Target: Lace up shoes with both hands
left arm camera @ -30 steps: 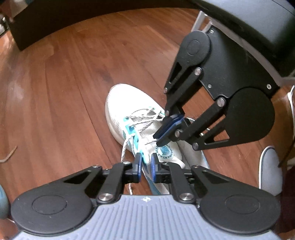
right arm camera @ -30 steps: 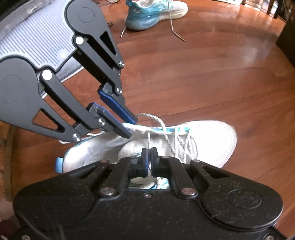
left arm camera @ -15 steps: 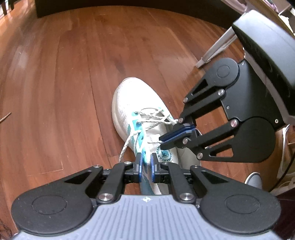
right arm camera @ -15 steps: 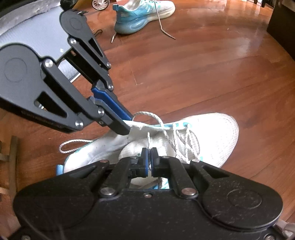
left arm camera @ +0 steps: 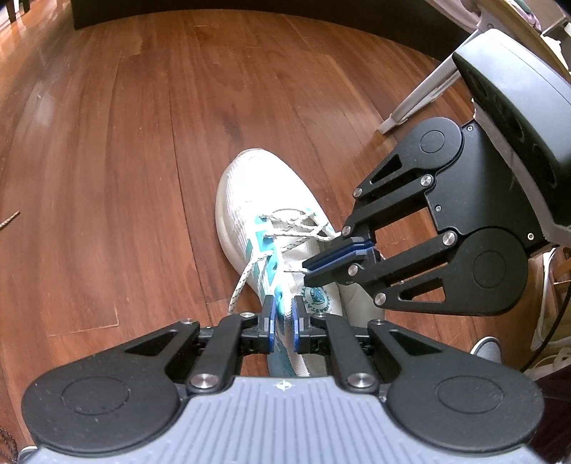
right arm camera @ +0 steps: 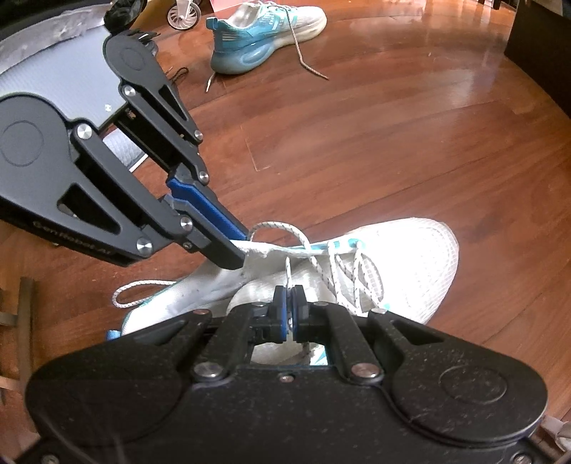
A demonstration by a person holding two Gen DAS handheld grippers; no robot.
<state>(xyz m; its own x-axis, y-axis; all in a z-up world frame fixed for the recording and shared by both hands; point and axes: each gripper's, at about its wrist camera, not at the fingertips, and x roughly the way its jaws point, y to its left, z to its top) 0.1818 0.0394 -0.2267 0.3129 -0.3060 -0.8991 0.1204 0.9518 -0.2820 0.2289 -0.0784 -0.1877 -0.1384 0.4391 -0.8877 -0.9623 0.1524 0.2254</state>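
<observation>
A white sneaker (left arm camera: pixel 257 200) with teal eyelet trim lies on the wooden floor, toe pointing away in the left wrist view; it also shows in the right wrist view (right arm camera: pixel 410 257). My left gripper (left arm camera: pixel 282 309) is shut on the shoe's eyelet edge (left arm camera: pixel 283 303) near the collar; it also shows in the right wrist view (right arm camera: pixel 238 250), pulling that edge up. My right gripper (right arm camera: pixel 289 307) is shut on the speckled white lace end (right arm camera: pixel 287 275) over the tongue; in the left wrist view it (left arm camera: pixel 308 273) sits just right of the eyelets. A lace loop (right arm camera: pixel 135 292) lies beside the heel.
A second teal and white sneaker (right arm camera: pixel 264 32) with loose laces lies far across the floor. A grey mat (right arm camera: pixel 53 82) is at the left. A metal frame leg (left arm camera: pixel 417 103) and cables (left arm camera: pixel 546 321) are to the right of the shoe.
Both grippers keep their holds. The left wrist view has swung slightly, so the shoe sits more centred, and the right gripper has lowered a little toward the tongue.
</observation>
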